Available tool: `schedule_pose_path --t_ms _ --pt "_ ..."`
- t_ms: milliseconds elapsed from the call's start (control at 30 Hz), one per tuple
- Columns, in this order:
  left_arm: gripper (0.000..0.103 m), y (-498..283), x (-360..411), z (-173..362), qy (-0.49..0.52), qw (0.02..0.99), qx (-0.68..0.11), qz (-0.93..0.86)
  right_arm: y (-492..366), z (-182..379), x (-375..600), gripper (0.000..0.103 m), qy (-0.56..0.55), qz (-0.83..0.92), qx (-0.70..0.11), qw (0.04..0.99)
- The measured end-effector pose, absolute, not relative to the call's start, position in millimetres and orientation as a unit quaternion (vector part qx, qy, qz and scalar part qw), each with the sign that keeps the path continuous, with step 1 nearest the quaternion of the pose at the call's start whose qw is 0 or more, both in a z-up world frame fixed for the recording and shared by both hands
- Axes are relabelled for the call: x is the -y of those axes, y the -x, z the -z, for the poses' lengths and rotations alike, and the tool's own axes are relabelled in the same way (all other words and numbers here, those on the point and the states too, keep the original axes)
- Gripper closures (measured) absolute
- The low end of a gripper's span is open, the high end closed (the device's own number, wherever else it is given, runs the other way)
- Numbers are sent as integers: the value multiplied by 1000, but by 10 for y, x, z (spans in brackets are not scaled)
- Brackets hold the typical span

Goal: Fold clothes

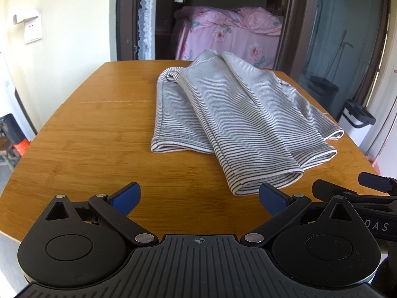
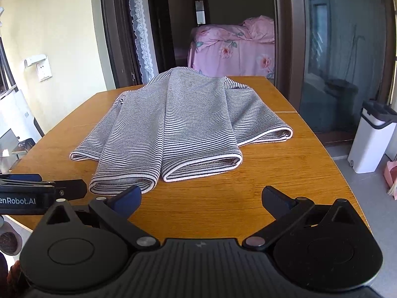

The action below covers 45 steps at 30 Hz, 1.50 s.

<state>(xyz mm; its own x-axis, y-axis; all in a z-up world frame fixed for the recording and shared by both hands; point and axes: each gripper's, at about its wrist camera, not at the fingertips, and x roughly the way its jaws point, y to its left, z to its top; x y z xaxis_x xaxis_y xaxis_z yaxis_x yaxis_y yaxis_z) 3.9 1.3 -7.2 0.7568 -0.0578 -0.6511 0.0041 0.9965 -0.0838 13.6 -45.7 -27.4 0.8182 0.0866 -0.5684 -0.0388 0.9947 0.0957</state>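
- Left gripper point(image 1: 198, 197): nearest the lens in the left wrist view, angled down over the near edge of the table. Jaws spread wide, blue pads apart, nothing between them; released.
- Wooden table point(image 1: 99, 129): bare boards on the left half, with a seam line running across the top.
- Striped garment point(image 1: 230, 124): grey-and-white cloth lying on the table's centre-right, partly folded, its sides turned in over the middle. The rolled near hem sits just beyond the left gripper's right pad, not touching it.
- Right gripper point(image 2: 202, 197): held beside the left one, likewise angled down at the near table edge. Jaws fully apart and empty; released. Its left pad is just short of the garment's near hem.
- Background, left to right: wall socket point(image 1: 32, 31), lace curtain point(image 1: 146, 17), pink floral bed point(image 1: 230, 37) through the doorway, white bin point(image 2: 372, 139) on the floor at right.
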Motion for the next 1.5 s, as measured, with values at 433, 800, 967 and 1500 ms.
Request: schedule_pose_path --t_ms 433,800,967,1500 --pt "0 -37 -4 91 35 935 -353 18 -110 362 514 0 -44 -31 -305 951" --pt "0 -1 20 97 38 934 -355 15 -101 380 531 0 -45 -29 -309 950" --pt "0 -5 18 95 38 934 -356 15 -107 383 528 0 -45 -29 -309 950" --pt "0 25 22 128 39 933 -358 14 -140 396 527 0 -45 -30 -313 948"
